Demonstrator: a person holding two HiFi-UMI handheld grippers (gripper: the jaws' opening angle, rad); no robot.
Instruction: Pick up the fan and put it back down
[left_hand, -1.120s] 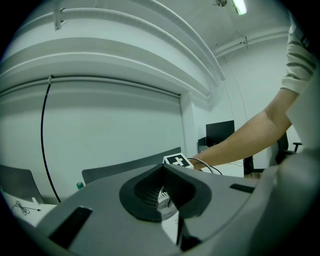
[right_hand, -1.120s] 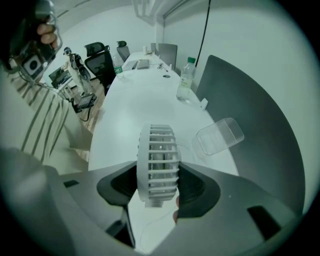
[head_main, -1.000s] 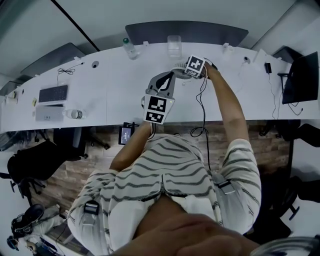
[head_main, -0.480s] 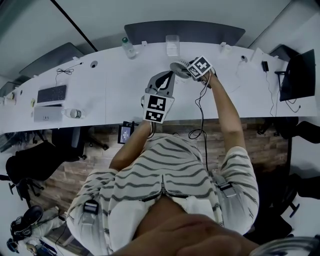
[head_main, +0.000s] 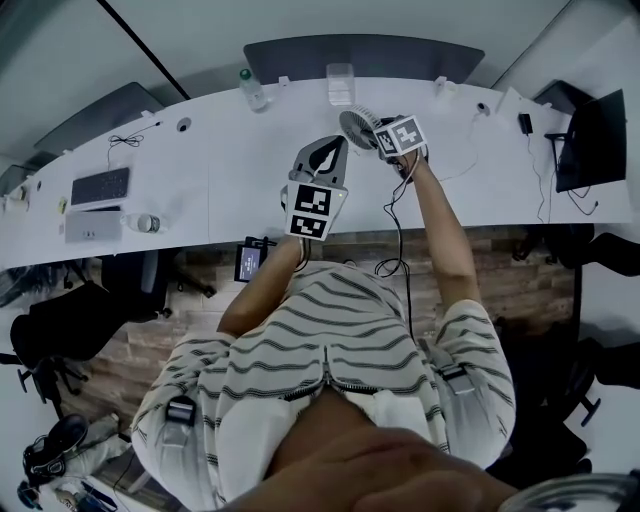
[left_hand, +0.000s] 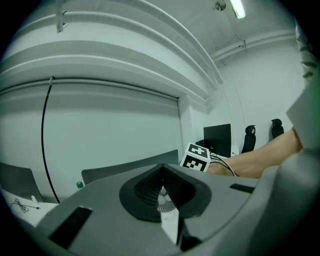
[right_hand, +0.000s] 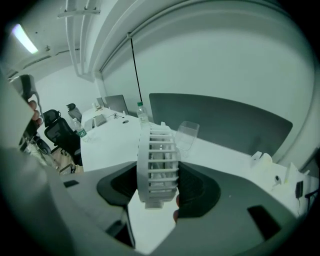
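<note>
A small white round fan (head_main: 357, 127) hangs over the white desk (head_main: 230, 170), just left of my right gripper (head_main: 380, 137). In the right gripper view the fan (right_hand: 157, 162) shows edge-on, its slatted rim clamped between the jaws, so my right gripper (right_hand: 157, 177) is shut on it. My left gripper (head_main: 333, 148) hovers a little left of and nearer than the fan, not touching it. Its jaws meet at the tips with nothing held, and part of the fan's grille (left_hand: 165, 200) shows through the gap below them. My left gripper (left_hand: 162, 170) is shut.
A clear plastic cup (head_main: 340, 82) and a bottle (head_main: 250, 90) stand at the desk's far edge by a grey partition (head_main: 365, 55). A black cable (head_main: 400, 215) trails off the near edge. A keyboard (head_main: 105, 185) lies far left, a monitor (head_main: 590, 135) far right.
The right gripper has drawn the fan slightly back and left, so more of its round grille shows beside the marker cube. The left gripper has hardly moved.
</note>
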